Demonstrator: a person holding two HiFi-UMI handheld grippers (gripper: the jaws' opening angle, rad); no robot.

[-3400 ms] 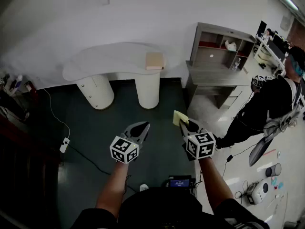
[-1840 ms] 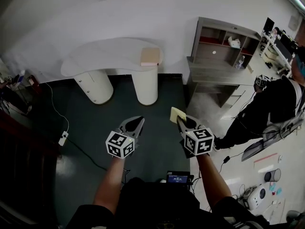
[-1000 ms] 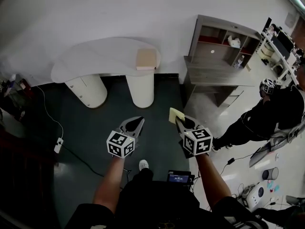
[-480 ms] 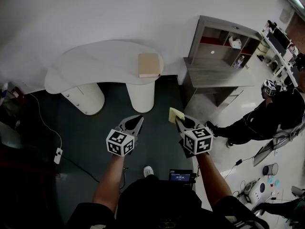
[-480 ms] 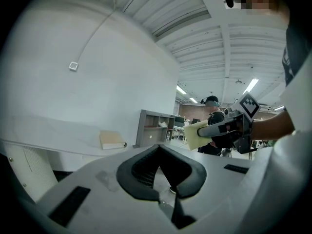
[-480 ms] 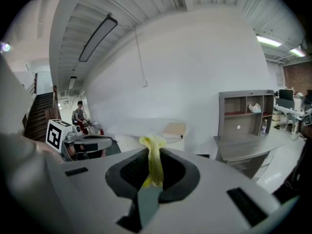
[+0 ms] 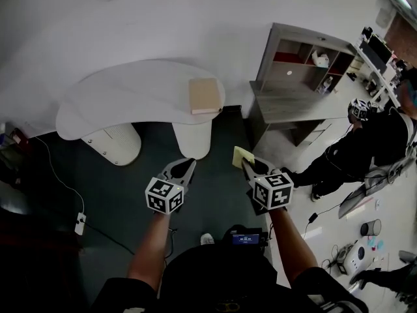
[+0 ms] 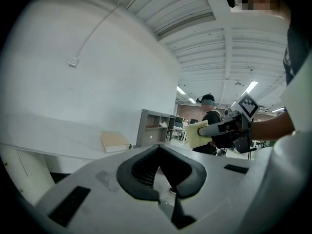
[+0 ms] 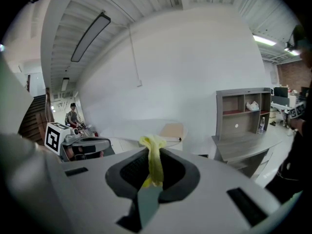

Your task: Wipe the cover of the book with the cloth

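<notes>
The book (image 7: pixel 205 96) lies flat on the white, kidney-shaped worktop (image 7: pixel 124 96), at its right end and near the front edge, above the right-hand pedestal. Its tan cover faces up.

The yellow cloth (image 7: pixel 242 156) is not in contact with the book. I read it as clamped in the right gripper (image 7: pixel 248 166). In the right gripper view, the fingers (image 9: pixel 127 172) are clenched on a folded strip of cloth that stands up from between them.

The left gripper (image 7: pixel 189 165) carries nothing. In the left gripper view, its fingers (image 8: pixel 140 169) meet at the tips with only bare pads between them.

I hold both grippers side by side over the dark floor (image 7: pixel 124 175), short of the worktop and well apart from the book. Both point toward the worktop.

A grey shelf unit (image 7: pixel 303 60) with open compartments stands to the right of the worktop, against the white wall. Further right, a person in dark clothing (image 7: pixel 365 145) stands on the lighter floor.
</notes>
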